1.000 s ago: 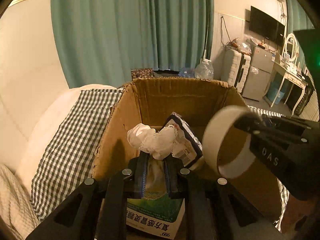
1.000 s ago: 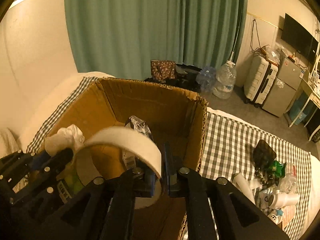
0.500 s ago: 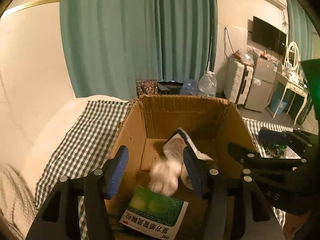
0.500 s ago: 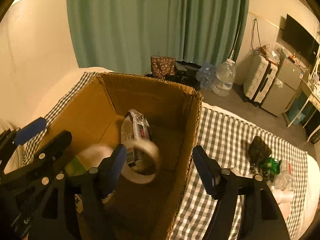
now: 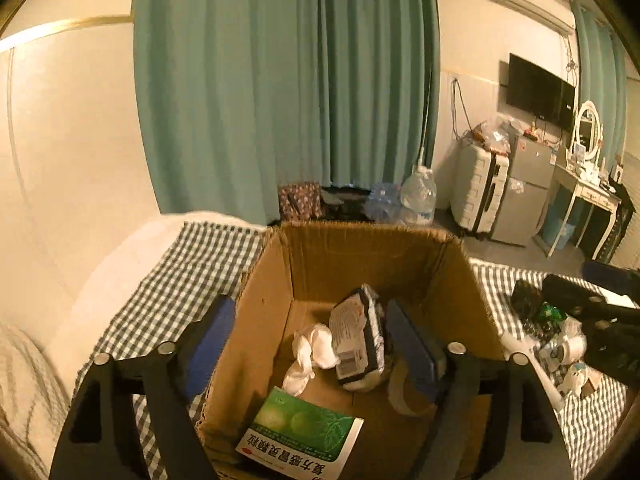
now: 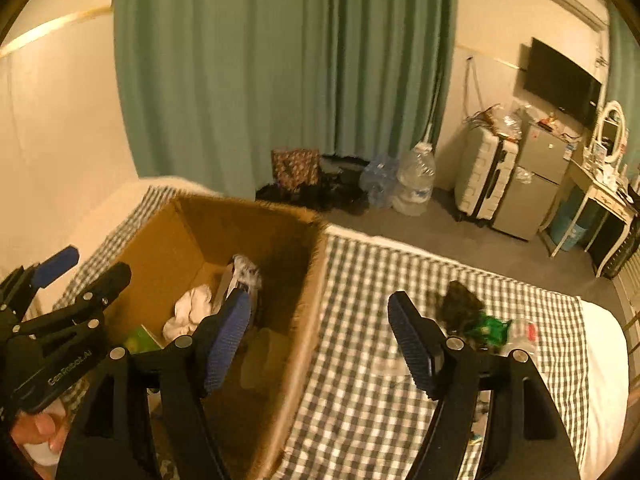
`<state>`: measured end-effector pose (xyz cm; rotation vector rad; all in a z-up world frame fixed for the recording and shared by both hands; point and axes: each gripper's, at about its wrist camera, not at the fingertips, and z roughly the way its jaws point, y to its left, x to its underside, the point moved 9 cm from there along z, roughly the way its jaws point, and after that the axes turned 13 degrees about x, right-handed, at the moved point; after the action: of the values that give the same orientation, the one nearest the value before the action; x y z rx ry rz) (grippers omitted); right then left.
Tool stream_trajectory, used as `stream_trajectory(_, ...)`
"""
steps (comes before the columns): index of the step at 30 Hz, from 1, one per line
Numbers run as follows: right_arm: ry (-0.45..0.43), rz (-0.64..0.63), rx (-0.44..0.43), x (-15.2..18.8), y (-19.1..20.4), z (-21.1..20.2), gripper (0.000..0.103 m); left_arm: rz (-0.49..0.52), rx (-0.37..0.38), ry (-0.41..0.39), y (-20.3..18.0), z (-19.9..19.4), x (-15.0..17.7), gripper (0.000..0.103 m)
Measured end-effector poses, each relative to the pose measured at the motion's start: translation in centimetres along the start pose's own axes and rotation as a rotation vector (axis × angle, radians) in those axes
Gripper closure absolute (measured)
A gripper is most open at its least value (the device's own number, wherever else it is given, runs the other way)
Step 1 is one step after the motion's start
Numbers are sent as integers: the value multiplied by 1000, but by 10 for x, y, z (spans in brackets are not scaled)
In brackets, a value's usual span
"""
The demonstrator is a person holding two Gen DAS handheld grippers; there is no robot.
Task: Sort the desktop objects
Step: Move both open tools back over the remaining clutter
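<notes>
An open cardboard box (image 5: 372,252) stands on a checked cloth; it also shows in the right wrist view (image 6: 168,240). Inside lie a white crumpled cloth (image 5: 312,348), a silver packet (image 5: 356,340), a green medicine box (image 5: 300,436) and a tape roll (image 5: 400,388). My left gripper (image 5: 312,344) is open and empty above the box. My right gripper (image 6: 320,344) is open and empty over the box's right wall. Several small loose items (image 6: 480,320) lie on the cloth to the right.
The checked cloth (image 6: 380,280) covers a bed. Beyond it are green curtains (image 5: 280,80), water bottles (image 6: 412,184), a white suitcase (image 6: 484,176), a small fridge (image 6: 536,184) and a dressing table (image 6: 600,200).
My left gripper opened and dropped the white cloth into the box. My right gripper opened and dropped the tape roll into the box. Both grippers rose, and the right one swung rightward.
</notes>
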<state>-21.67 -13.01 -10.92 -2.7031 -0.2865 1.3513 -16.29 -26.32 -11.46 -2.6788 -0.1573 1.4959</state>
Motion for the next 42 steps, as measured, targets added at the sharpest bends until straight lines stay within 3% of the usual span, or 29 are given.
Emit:
stream_trajectory(7, -97, 89, 43, -14, -57, -38, 20, -8, -3, -85, -20, -24, -20, 0)
stream_trajectory(15, -197, 136, 92, -24, -115, -78, 0, -7, -5, -169, -53, -45, -39, 0)
stream_trajectory(23, -232, 184, 163, -13, -186, -103, 0, 6, 55, -180, -110, -45, -50, 0)
stream_trajectory(29, -213, 231, 199, 4, -241, -107, 0, 131, 72, -197, -164, -49, -42, 0)
stream_trajectory(37, -170, 240, 228, 37, -301, -84, 0, 217, 148, -160, -227, -13, -11, 0)
stream_trajectory(42, -120, 266, 216, 63, -329, -54, 0, 211, 143, -127, -235, 9, -1, 0)
